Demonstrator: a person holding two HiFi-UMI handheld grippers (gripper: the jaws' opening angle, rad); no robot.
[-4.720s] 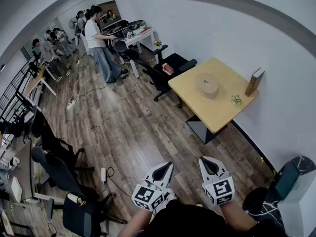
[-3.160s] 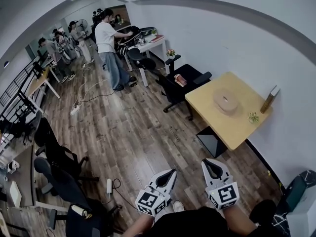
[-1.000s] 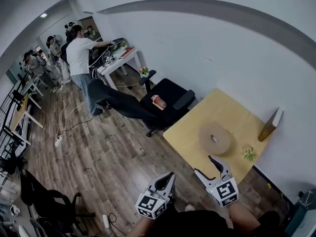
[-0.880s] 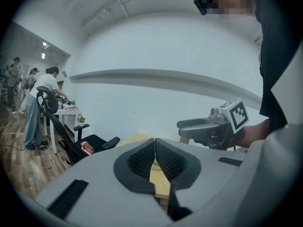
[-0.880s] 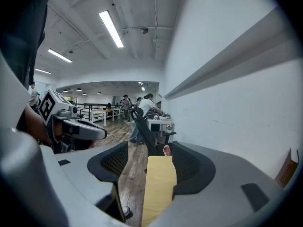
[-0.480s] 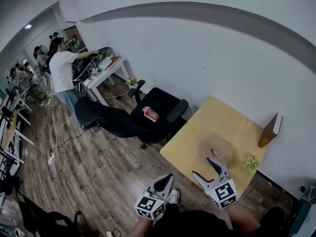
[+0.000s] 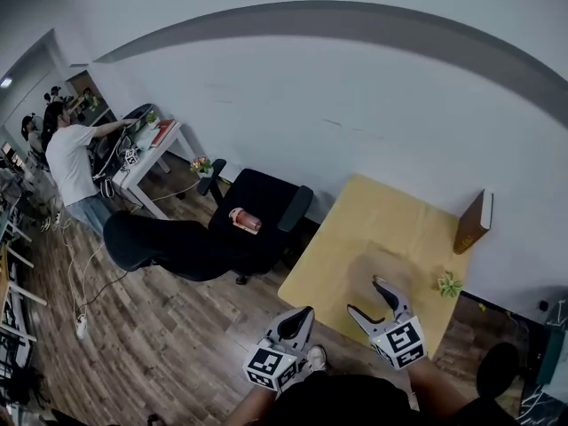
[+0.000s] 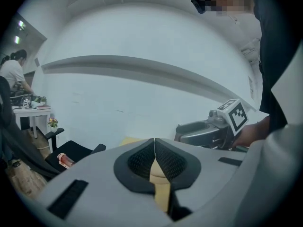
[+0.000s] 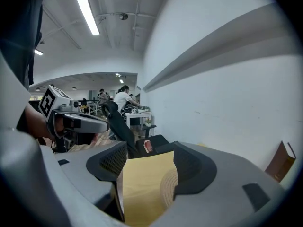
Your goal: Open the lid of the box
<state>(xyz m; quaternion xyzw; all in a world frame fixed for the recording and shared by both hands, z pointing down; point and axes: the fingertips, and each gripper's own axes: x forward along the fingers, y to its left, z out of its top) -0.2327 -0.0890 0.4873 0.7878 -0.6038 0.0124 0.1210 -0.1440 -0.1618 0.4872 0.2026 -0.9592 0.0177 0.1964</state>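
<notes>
A round tan box [image 7: 366, 271] with its lid on sits on the yellow wooden table [image 7: 382, 220]. In the head view my right gripper [image 7: 366, 295] stands open over the near side of the box, and its fingers cover part of the lid. The right gripper view shows the box's ribbed edge [image 9: 168, 188] low between the spread jaws of the right gripper [image 9: 149, 150], with nothing gripped. My left gripper [image 7: 299, 314] is shut and empty, left of the table's near corner. The left gripper [image 8: 155, 141] shows its pads meeting in its own view.
A brown book [image 7: 471, 222] stands upright at the table's far right by the wall, with a small plant [image 7: 449, 284] nearer. A black office chair [image 7: 266, 207] holding a pink bottle [image 7: 242, 220] stands left of the table. A person [image 7: 69, 160] works at a white desk far left.
Both grippers have come closer to the table. The right gripper's fingers now reach over the near part of the round box. The chairs and the person have slid left in view.
</notes>
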